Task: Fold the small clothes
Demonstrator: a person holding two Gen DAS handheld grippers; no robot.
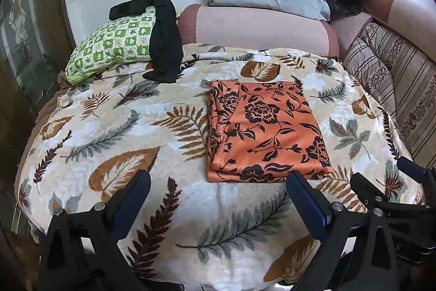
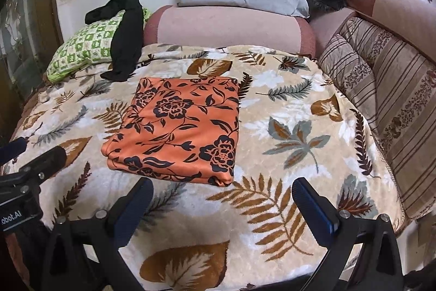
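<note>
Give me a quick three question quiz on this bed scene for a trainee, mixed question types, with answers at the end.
1. True or false: the orange floral garment lies folded on the leaf-print blanket.
2. The black garment is draped over which cushion? A) grey pillow B) green checked pillow C) striped cushion
3. What state are the left gripper and right gripper in?

Key: 1 true; 2 B; 3 both open, holding nothing.

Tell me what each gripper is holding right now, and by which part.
Nothing is held. The left gripper and right gripper both hang open above the leaf-print blanket, short of the folded orange floral cloth, which lies untouched.
</note>
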